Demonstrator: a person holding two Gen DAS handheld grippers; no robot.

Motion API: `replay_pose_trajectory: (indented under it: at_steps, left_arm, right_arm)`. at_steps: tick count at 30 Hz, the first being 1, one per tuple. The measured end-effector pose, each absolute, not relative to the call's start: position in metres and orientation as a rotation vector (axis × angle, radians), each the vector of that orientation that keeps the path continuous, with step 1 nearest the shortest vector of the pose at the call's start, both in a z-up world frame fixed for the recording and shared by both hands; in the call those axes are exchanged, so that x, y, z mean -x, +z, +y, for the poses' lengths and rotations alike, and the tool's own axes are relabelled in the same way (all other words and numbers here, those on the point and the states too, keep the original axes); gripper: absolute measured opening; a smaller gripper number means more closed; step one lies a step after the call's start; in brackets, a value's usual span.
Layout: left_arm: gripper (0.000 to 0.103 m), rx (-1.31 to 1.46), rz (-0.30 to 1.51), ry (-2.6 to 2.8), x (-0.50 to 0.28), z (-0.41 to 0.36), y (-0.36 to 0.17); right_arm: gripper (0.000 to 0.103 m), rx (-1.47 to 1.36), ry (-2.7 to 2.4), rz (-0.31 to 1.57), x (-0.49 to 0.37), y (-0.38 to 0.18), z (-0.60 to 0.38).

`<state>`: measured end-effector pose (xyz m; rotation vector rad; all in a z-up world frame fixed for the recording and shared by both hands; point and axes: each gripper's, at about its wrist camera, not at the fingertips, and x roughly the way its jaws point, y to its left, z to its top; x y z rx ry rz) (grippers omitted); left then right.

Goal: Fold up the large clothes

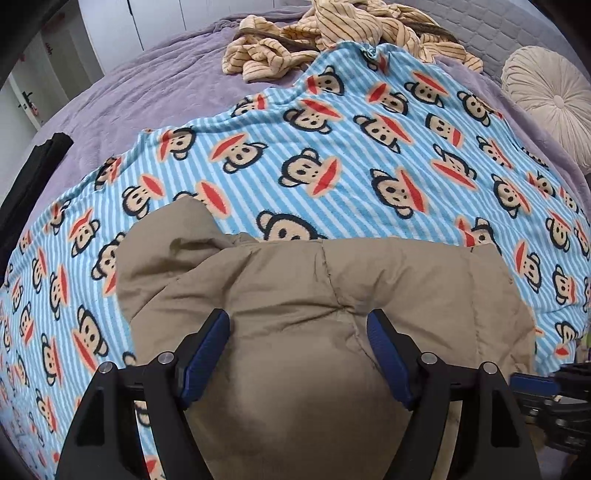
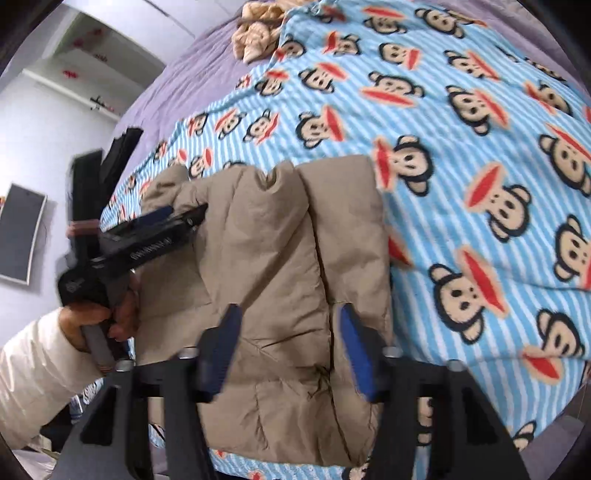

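Observation:
A tan puffer jacket [image 1: 314, 295] lies folded into a thick bundle on the blue striped monkey-print blanket [image 1: 332, 155], near the bed's front edge. My left gripper [image 1: 298, 317] hangs over the jacket's near part, pointing steeply down. Its jaws are wide open and the pads touch nothing. My right gripper [image 2: 290, 312] stands over the jacket [image 2: 280, 240] with its jaws partly open. Puffy fabric bulges between its blue pads, which do not pinch it. In the right wrist view a hand in a white sleeve [image 2: 33, 369] holds the left gripper [image 2: 184, 216] at the jacket's left edge.
A crumpled beige striped garment [image 1: 332, 33] lies at the far end of the purple bedspread [image 1: 147, 85]. A round cream cushion [image 1: 550, 96] sits at the far right. Dark folded items [image 2: 118, 155] rest at the bed's left edge, with a white wall beyond.

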<state>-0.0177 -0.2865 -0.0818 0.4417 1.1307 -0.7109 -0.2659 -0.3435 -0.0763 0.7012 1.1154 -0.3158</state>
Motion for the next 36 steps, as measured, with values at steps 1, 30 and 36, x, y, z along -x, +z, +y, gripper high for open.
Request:
replay_pose_trajectory:
  at_steps: [1,30,36]
  left_arm:
    - [0.078,-0.426,1.135,-0.704,0.019,-0.276,-0.074]
    - [0.087,-0.256,1.354,-0.573,0.104,-0.158,-0.079]
    - [0.103,-0.276,1.338,-0.584,0.108,-0.149,-0.073]
  right_arm:
    - [0.022,-0.700,-0.315,1.160,0.260,-0.087,-0.341]
    - [0.033,-0.664,-0.310,1.301,0.253,-0.114,-0.322]
    - [0.051,-0.644,-0.344,1.275,0.260,-0.098,-0.314]
